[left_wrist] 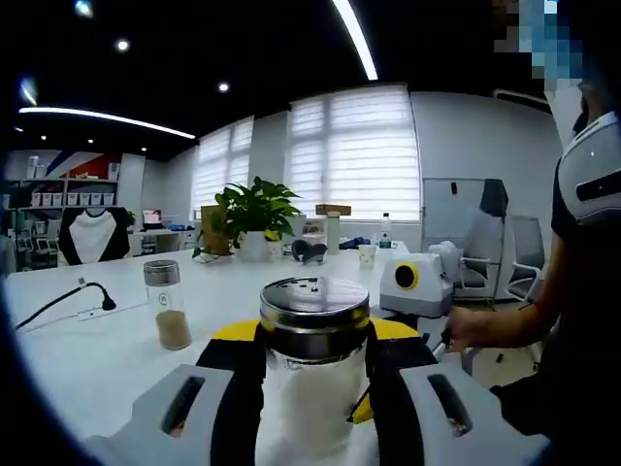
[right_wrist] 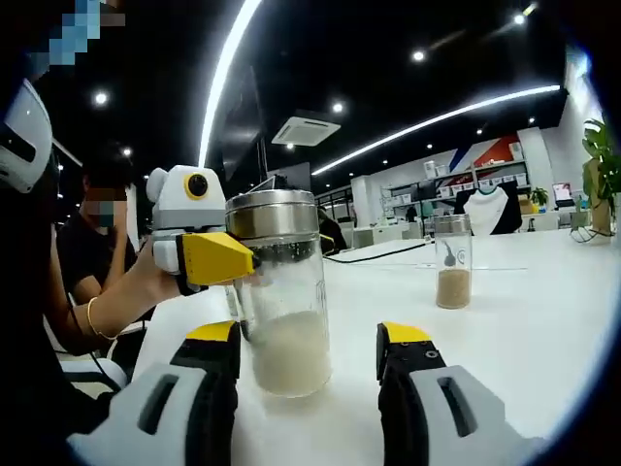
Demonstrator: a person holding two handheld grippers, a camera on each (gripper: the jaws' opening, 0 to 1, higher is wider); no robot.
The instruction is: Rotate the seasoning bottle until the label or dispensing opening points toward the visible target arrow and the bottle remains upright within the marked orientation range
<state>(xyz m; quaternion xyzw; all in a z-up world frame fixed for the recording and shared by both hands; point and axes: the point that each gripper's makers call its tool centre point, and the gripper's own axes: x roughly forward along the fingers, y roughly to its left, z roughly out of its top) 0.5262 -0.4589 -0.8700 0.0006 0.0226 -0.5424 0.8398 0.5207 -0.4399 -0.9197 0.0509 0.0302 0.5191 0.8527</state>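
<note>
Round clear-glass seasoning bottle [left_wrist: 314, 374] with perforated steel lid, pale powder inside, pinched by left gripper [left_wrist: 315, 388], right gripper [right_wrist: 309, 374] spread beside it, glossy white table [right_wrist: 543, 320]

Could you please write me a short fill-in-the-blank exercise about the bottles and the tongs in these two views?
1. The left tongs are shut on the near bottle, which holds a ____ powder.
2. The right tongs stand ____, with the near bottle between their pads but untouched.
3. The far bottle holds a ____ powder.
4. Both bottles stand upright on the white ____.

Missing words: white; open; brown; table
</note>
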